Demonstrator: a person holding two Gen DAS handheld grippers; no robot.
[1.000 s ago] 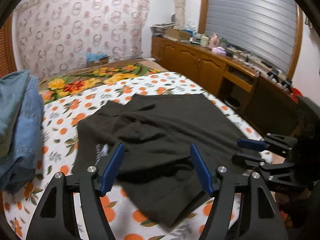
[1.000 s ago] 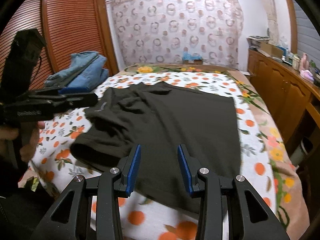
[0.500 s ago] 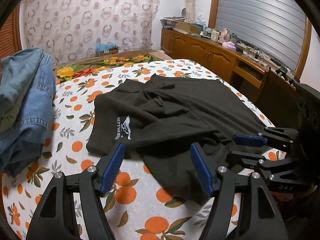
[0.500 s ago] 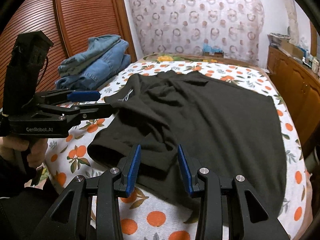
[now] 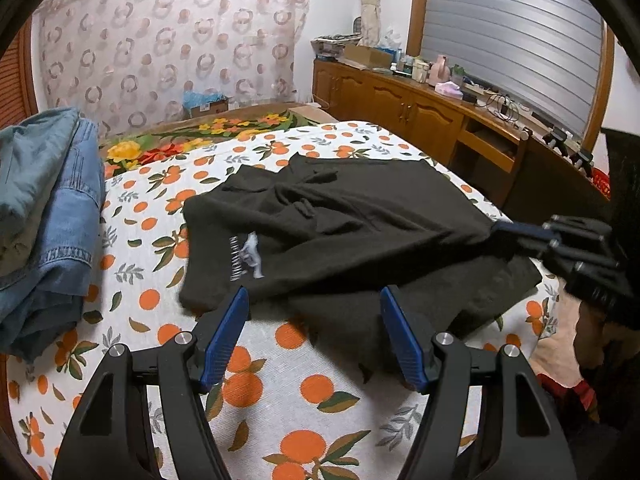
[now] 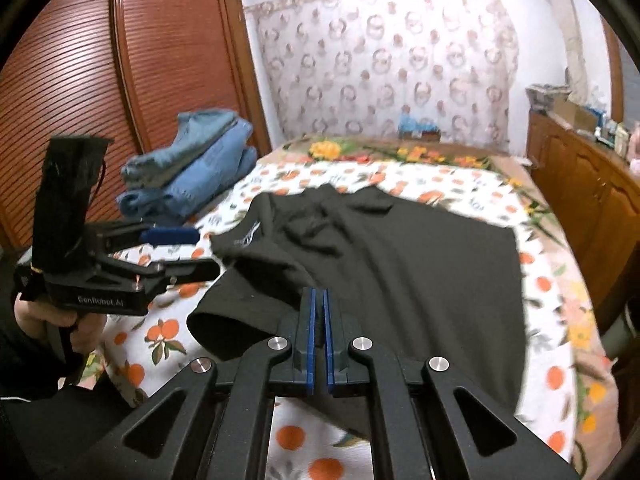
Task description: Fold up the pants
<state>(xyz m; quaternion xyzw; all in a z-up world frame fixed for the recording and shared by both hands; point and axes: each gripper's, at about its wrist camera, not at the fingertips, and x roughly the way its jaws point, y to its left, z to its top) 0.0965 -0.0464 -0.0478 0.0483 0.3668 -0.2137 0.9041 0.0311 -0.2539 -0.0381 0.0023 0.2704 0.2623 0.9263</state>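
"GenRobot.AI" on left gripper (image 6: 180, 248) body; pants (image 5: 340, 232) print unreadable.

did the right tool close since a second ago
Yes. The right tool had its blue pads apart; now they are pinched on a fold of the black pants over the orange-print bedsheet.

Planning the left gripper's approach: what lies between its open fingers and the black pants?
Only bare orange-print bedsheet between the left gripper and the black pants, seen in the left wrist view.

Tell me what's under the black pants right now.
The orange-print sheet shows all around the pants, which lie on it. The right claw pinches a raised fold. Anything directly beneath the fabric is covered.
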